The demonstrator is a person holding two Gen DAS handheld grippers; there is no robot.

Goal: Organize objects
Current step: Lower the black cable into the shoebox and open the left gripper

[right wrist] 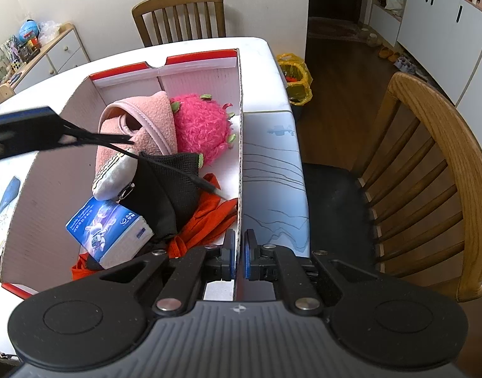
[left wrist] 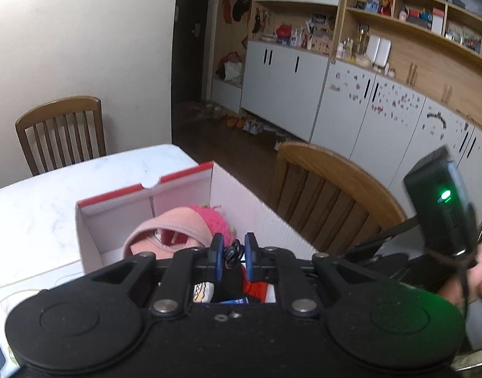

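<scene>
Pinching a coiled black cable at lower centre, the left gripper hangs above the box; the right gripper clamps the box's right wall.

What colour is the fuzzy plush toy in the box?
Bright pink plush toy with small green tips; right wrist view shows it best.

A box sits on the bench, holding a plush toy at the far end, a slipper to its left, and a tissue pack nearer.
</scene>
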